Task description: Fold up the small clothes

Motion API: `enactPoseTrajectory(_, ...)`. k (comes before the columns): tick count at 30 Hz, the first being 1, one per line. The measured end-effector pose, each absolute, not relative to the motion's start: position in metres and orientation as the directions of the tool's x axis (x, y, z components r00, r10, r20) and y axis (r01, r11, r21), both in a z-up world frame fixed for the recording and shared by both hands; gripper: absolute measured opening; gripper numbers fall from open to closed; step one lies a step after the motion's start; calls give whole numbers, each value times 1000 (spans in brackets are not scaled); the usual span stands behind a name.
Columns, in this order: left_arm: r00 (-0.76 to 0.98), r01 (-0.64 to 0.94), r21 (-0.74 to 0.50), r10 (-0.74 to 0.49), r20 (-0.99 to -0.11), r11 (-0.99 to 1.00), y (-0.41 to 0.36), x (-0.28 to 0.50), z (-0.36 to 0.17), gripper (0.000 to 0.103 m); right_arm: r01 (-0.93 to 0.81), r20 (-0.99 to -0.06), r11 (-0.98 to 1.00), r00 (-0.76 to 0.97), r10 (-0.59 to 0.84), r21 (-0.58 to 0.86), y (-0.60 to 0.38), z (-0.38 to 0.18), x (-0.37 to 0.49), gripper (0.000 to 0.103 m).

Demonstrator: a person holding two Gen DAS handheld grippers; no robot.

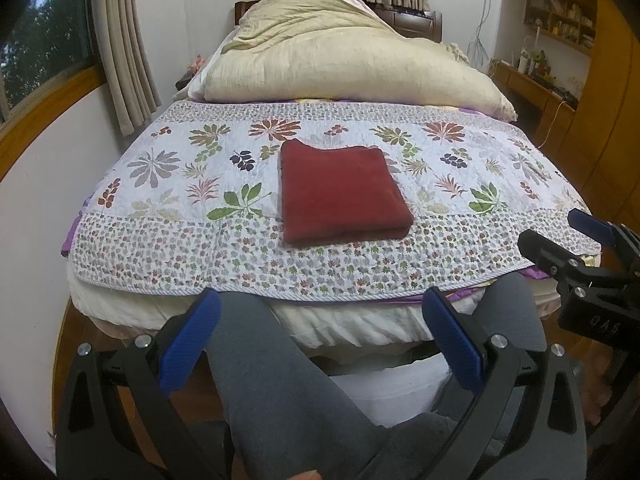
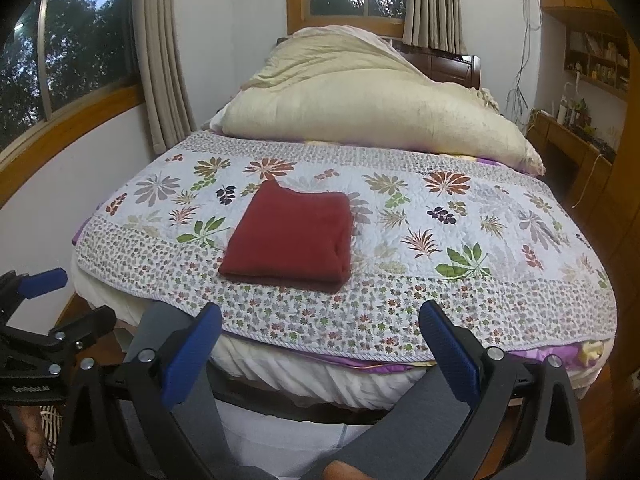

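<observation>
A: Left wrist view: the left gripper (image 1: 320, 340) hangs off the foot of the bed, fingers spread wide, nothing between them. The red cloth (image 1: 342, 192) lies folded square on the quilt (image 1: 160, 168).

B: Right wrist view: same story. The right gripper (image 2: 320, 348) is wide apart and empty, with the cloth (image 2: 290, 236) ahead, slightly left, near the quilt's (image 2: 500, 216) front edge.

left tongs (image 1: 320, 344): black frame, blue ribbed pads, silver screws | right tongs (image 2: 320, 354): same | grey trousers (image 1: 264, 380)
</observation>
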State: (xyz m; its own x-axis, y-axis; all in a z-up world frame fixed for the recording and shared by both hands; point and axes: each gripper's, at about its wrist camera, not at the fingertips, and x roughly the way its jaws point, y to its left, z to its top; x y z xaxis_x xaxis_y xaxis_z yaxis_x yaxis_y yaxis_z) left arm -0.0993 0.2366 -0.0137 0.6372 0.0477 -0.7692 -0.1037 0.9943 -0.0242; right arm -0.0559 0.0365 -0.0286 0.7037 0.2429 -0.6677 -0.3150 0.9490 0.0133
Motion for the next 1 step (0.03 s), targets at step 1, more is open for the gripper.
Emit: enactPoseTrajectory(1,636,-104,-24,48,-770,994,237,-98,-15,100,-315,-670,949,702,242,13,37,-29,-54,99)
